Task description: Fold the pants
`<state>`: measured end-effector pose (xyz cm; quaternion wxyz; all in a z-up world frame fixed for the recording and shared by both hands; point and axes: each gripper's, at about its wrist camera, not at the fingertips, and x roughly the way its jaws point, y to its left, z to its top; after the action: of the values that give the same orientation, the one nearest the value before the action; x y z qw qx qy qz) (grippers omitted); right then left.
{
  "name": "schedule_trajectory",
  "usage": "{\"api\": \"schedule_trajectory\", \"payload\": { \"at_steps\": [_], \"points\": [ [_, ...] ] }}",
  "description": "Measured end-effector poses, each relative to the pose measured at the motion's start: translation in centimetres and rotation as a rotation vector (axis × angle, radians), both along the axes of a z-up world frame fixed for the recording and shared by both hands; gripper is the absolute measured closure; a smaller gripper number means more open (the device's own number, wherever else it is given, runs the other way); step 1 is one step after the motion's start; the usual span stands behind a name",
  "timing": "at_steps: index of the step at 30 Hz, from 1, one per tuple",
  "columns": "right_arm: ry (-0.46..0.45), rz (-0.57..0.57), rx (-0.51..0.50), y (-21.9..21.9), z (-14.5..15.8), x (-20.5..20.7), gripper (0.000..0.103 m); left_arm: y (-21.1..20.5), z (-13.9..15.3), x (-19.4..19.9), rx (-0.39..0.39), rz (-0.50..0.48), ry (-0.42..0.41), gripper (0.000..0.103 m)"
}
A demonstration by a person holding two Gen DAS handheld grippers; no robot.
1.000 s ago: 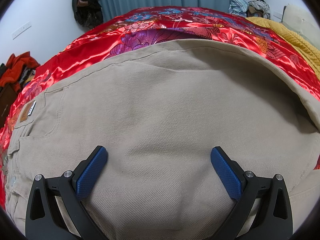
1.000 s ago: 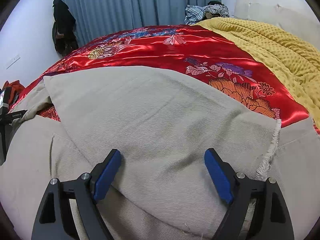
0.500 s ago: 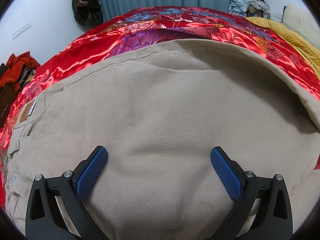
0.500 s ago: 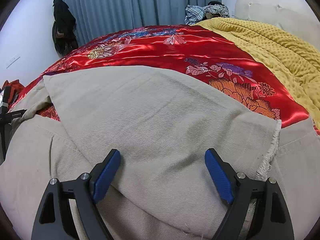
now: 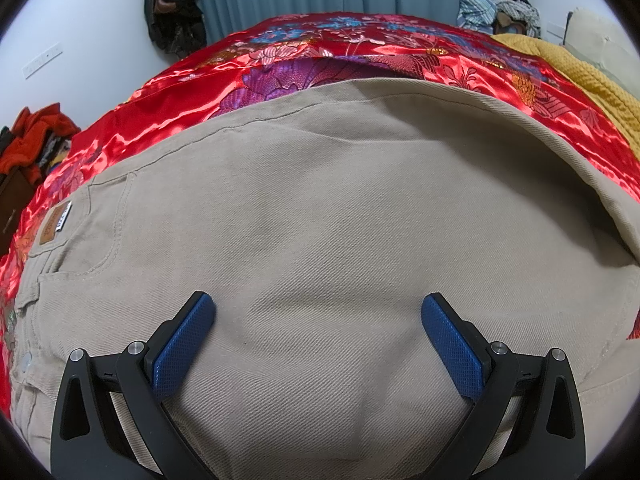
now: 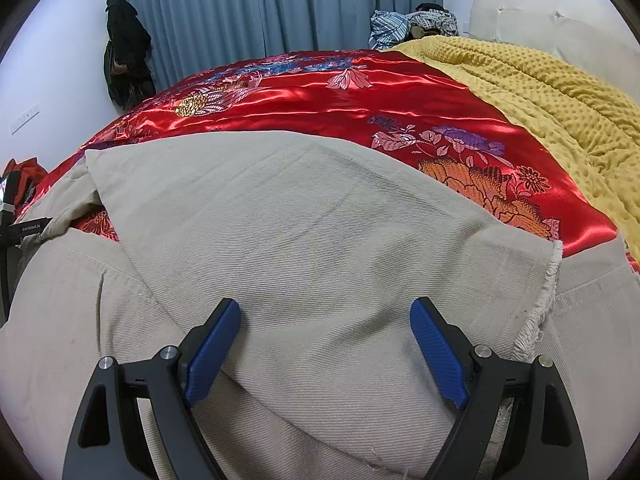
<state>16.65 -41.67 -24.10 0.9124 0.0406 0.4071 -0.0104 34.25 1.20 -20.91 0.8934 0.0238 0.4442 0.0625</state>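
Beige pants (image 5: 320,208) lie flat on a red satin bedspread (image 5: 360,52). In the left wrist view I see the seat with a back pocket and a brown leather label (image 5: 54,229) at the left. My left gripper (image 5: 318,312) is open, low over the fabric. In the right wrist view a pant leg (image 6: 304,216) lies folded over another layer, its frayed hem (image 6: 544,300) at the right. My right gripper (image 6: 324,316) is open, just above this leg, holding nothing.
A yellow blanket (image 6: 560,92) covers the bed's right side. Blue curtains (image 6: 288,4) hang behind. A pile of clothes (image 6: 412,24) sits at the far end, dark clothes (image 6: 126,52) hang on the wall, and orange clothes (image 5: 36,136) lie off the bed's left.
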Motion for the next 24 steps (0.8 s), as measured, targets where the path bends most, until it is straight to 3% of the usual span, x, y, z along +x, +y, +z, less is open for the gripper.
{"api": "schedule_trajectory", "payload": {
  "at_steps": [13, 17, 19, 20, 22, 24],
  "points": [
    [0.0, 0.002, 0.012, 0.0, 0.1, -0.1, 0.016, 0.0, 0.0, 0.0, 0.0, 0.0, 0.0, 0.0],
    [-0.039, 0.016, 0.026, 0.2, 2.3, -1.3, 0.018, 0.0, 0.0, 0.0, 0.002, 0.0, 0.0, 0.0],
    [-0.102, 0.067, 0.108, 0.6, 4.3, -3.0, 0.018, 0.1, 0.0, 0.0, 0.001, 0.0, 0.0, 0.0],
    [-0.122, 0.119, 0.194, 1.0, 5.1, -4.0, 0.018, 0.1, 0.0, 0.0, 0.001, 0.0, 0.0, 0.0],
    [-0.092, 0.229, 0.411, 2.4, 5.2, -5.5, 0.018, 0.1, 0.0, 0.0, 0.003, 0.0, 0.0, 0.0],
    [-0.02, 0.254, 0.516, 3.5, 3.9, -5.9, 0.018, 0.0, 0.0, 0.1, 0.002, 0.0, 0.0, 0.0]
  ]
}}
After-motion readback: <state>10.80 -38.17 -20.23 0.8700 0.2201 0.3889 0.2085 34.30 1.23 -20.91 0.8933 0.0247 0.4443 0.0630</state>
